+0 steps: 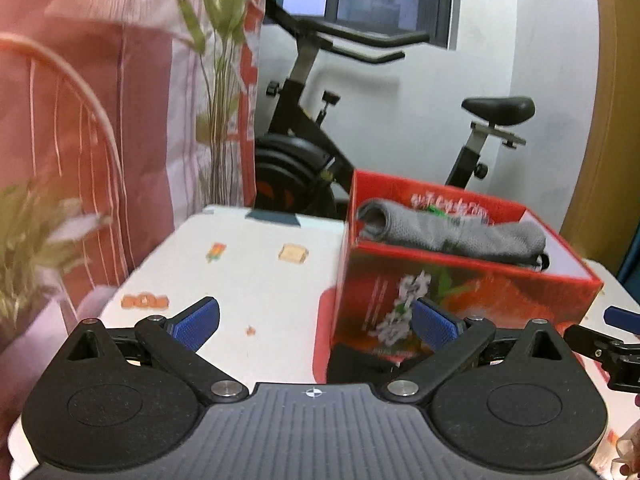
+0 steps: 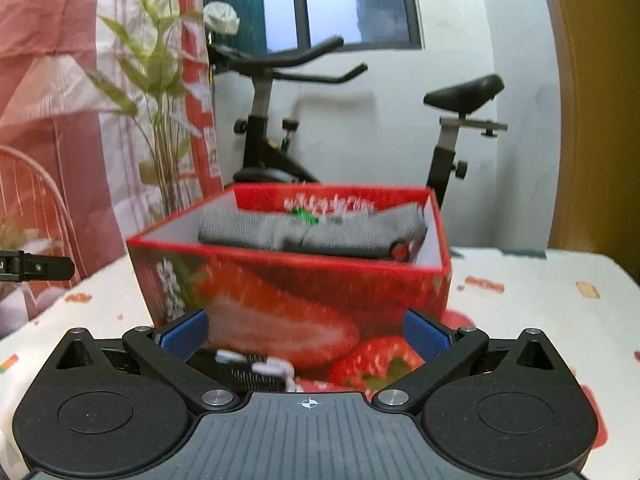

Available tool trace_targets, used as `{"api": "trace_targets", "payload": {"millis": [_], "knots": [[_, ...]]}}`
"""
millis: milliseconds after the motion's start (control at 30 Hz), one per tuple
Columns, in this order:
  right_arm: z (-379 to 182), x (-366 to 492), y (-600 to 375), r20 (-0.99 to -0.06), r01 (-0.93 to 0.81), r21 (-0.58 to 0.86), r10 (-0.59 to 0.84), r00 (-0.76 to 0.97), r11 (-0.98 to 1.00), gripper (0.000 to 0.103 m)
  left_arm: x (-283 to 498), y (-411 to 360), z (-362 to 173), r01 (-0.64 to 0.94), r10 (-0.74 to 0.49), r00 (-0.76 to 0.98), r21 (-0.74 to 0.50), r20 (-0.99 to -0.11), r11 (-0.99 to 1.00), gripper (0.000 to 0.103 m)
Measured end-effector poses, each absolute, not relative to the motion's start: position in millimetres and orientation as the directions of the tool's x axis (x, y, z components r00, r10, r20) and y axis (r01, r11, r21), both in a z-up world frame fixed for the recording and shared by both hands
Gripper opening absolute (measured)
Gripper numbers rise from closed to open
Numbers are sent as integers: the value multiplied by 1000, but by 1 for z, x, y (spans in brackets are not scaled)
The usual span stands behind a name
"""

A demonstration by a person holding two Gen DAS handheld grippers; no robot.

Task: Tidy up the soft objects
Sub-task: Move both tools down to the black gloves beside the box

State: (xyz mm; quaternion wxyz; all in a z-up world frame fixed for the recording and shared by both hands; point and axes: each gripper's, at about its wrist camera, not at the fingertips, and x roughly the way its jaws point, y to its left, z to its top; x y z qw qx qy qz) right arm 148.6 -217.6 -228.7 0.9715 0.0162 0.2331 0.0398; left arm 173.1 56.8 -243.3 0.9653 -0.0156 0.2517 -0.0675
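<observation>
Behind the white, sticker-dotted table (image 2: 540, 280) stand an exercise bike (image 2: 280, 120), a window and pink curtains; on the table sits the red strawberry-printed box (image 2: 288, 280).

Between the right gripper (image 2: 306, 334) blades, spread wide with nothing pinched, a dark item with a white-edged band (image 2: 252, 368) lies low against the box's near wall, just under and ahead of the tips. It looks like another soft piece of clothing, though blur and the gripper body hide most of it. Its long axis seems to run across the view, roughly parallel to that wall.

The left gripper (image 1: 316, 322) is likewise wide open and empty; its right blade overlaps the box's side in the picture, contact uncertain. A dark patch (image 1: 360, 364) sits low at the box's foot there.

Further out, inside the box, the grey rolled cloth (image 2: 312, 232) lies lengthwise from left to right, resting near the rim.

The right gripper appears nearer the dark item, so it likely should drop and close across the short width.
</observation>
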Motion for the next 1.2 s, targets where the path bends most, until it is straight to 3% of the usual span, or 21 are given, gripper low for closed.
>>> {"api": "trace_targets", "payload": {"millis": [267,333,400,467,600,1000,1200], "knots": [[-259,164,-206,-530,-135,54,143,836,989,102,188,58,-276,144,-177,813,-104,-555,984,102],[-266,168,-200,-554,-162,36,155,818,986,102,191,58,-283,158,-202,798,-125,-567,979,97],[-273,172,-193,-576,-187,19,164,801,982,102,197,58,-291,168,-229,772,-158,-593,973,81],[-279,177,-188,-594,-214,4,174,785,977,97,202,58,-298,177,-253,750,-183,-611,967,74],[-287,188,-181,-616,-269,-14,204,761,963,96,210,58,-308,200,-288,726,-210,-624,957,70],[-302,216,-185,-658,-303,52,261,706,951,68,227,53,-332,238,-367,678,-283,-637,929,69],[-304,215,-187,-660,-316,76,286,695,946,54,229,52,-336,232,-367,677,-288,-638,929,62]]}}
